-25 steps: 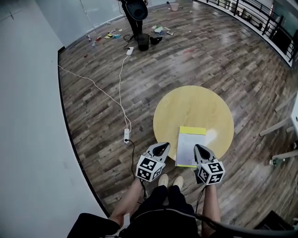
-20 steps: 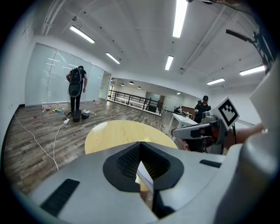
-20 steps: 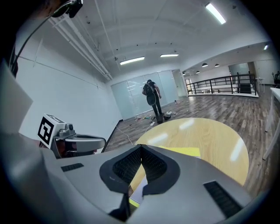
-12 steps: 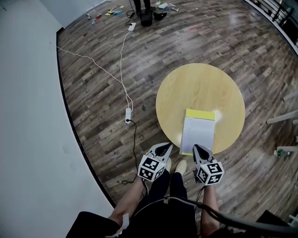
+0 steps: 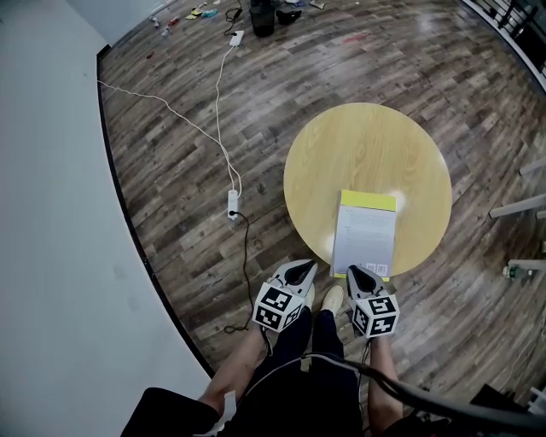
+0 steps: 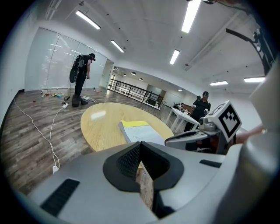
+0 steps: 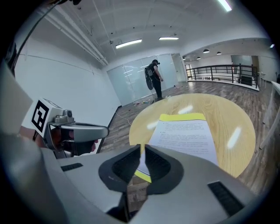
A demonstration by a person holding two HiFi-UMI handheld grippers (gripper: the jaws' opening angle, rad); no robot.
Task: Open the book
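Yellow-banded book [image 5: 365, 243] lies closed on the round worktop [image 5: 341, 154]. Left claw [image 5: 299, 271] and right claw [image 5: 357, 275] are both clenched, empty, near its closest edge.

Grey-white left gripper [image 5: 299, 268] and right gripper [image 5: 355, 273], black-and-white marker cubes [image 5: 277, 308], dark clothing [image 5: 299, 380], pale shoes [image 5: 333, 299], black cable [image 5: 418, 399]

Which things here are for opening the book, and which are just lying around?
For the job: white book with a yellow edge; round light-wood table under it; left gripper; right gripper, both shut and empty.
Just lying about: white power strip with its cable on the wood floor; small colourful clutter far off; dark bucket.
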